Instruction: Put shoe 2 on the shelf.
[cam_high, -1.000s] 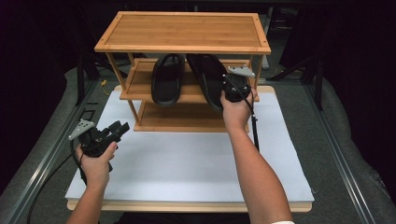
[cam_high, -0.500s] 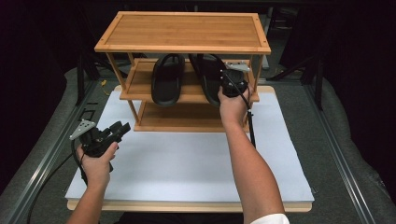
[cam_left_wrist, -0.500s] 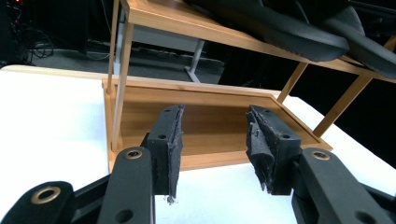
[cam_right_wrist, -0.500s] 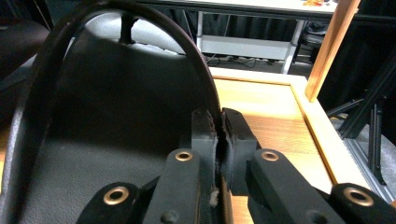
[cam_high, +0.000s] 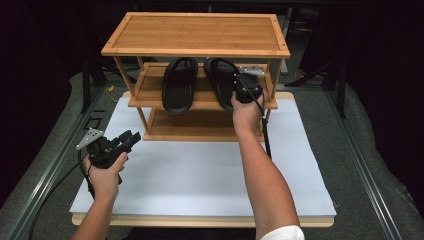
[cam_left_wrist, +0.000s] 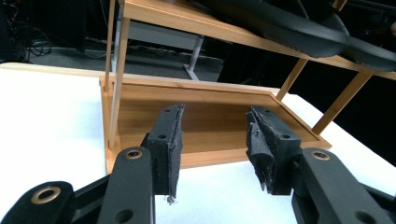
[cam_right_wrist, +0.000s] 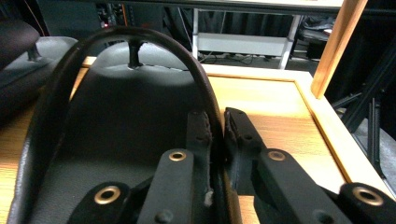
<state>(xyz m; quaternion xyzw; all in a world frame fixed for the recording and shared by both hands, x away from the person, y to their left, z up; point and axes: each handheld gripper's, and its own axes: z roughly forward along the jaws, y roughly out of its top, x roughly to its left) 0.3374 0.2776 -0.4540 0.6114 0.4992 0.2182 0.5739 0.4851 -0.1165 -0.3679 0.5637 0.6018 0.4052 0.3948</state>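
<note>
Two black sandals lie on the middle shelf (cam_high: 150, 97) of a three-tier bamboo rack (cam_high: 195, 32): the left sandal (cam_high: 177, 85) and the right sandal (cam_high: 220, 80). My right gripper (cam_high: 240, 82) is at the right sandal's outer side. In the right gripper view its jaws (cam_right_wrist: 217, 126) straddle the sandal's strap (cam_right_wrist: 116, 35); they have just been opening a little, with the pads still against the strap. The other sandal (cam_right_wrist: 18, 37) lies at the left. My left gripper (cam_high: 129, 140) hovers open over the white mat, aimed at the bottom shelf (cam_left_wrist: 219, 116), nothing between its jaws (cam_left_wrist: 215, 140).
The rack stands at the back of a white mat (cam_high: 200, 175) on a wooden board. Its top shelf and bottom shelf (cam_high: 200, 127) are bare. The rack's right post (cam_right_wrist: 334, 42) rises close beside my right gripper. Dark floor and rails surround the board.
My right hand has shifted slightly left at the right sandal on the middle shelf. The left hand and its gripper have kept still.
</note>
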